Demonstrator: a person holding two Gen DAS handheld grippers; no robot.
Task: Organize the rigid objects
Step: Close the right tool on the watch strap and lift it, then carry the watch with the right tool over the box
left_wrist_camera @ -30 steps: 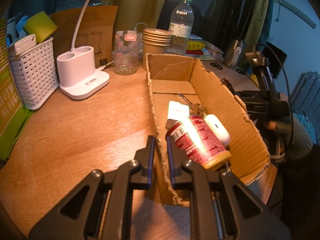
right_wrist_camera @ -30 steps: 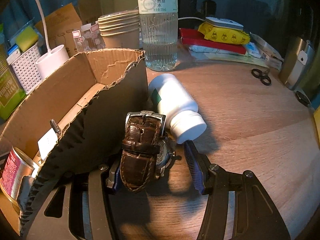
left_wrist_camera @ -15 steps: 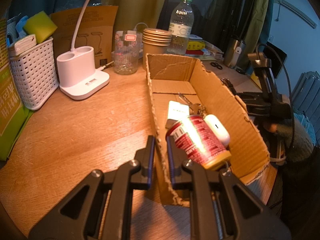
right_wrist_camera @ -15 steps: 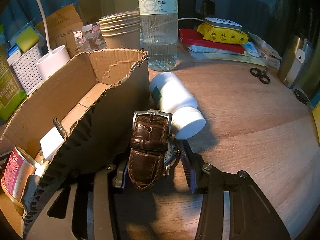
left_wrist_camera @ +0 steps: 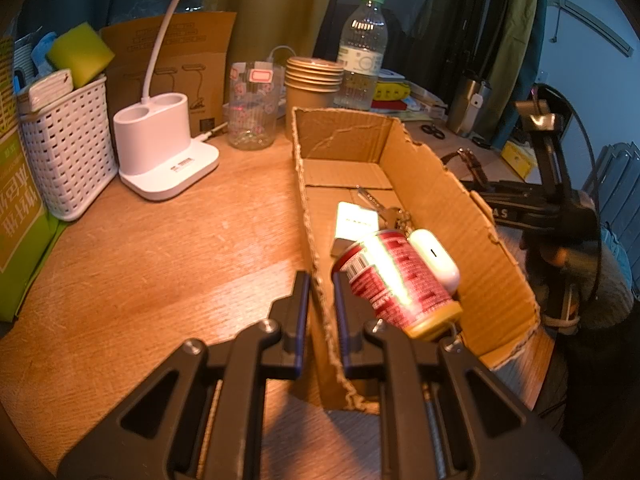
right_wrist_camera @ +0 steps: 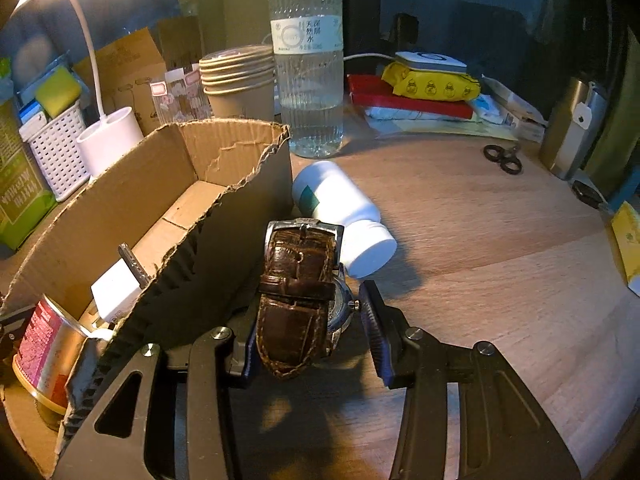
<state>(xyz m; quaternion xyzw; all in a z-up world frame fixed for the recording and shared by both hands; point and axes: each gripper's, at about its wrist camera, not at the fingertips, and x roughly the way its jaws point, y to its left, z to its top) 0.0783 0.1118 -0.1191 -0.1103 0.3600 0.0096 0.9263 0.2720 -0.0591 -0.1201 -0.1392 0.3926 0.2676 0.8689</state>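
Note:
A torn cardboard box (left_wrist_camera: 440, 208) lies on the wooden table. In it are a red can (left_wrist_camera: 396, 280) on its side, a white earbud case (left_wrist_camera: 436, 260), keys (left_wrist_camera: 384, 208) and a white block (left_wrist_camera: 356, 220). My left gripper (left_wrist_camera: 320, 284) is shut on the box's near left wall. In the right wrist view, just outside the box (right_wrist_camera: 120, 200), a brown leather-strap watch (right_wrist_camera: 298, 280) sits between the fingers of my right gripper (right_wrist_camera: 310, 304). Its crown touches the right pad and its strap covers the left pad. A white pill bottle (right_wrist_camera: 340, 208) lies on its side just behind the watch.
A water bottle (right_wrist_camera: 308, 80) and stacked paper cups (right_wrist_camera: 238, 80) stand behind the box. Left of it are a white lamp base (left_wrist_camera: 160, 148), a glass (left_wrist_camera: 252, 108) and a white basket (left_wrist_camera: 64, 140). Scissors (right_wrist_camera: 504, 158) and a steel tumbler (right_wrist_camera: 572, 132) lie far right.
The right gripper's jaws have narrowed onto the watch, and gripper and watch have edged toward the pill bottle. The left gripper has not moved.

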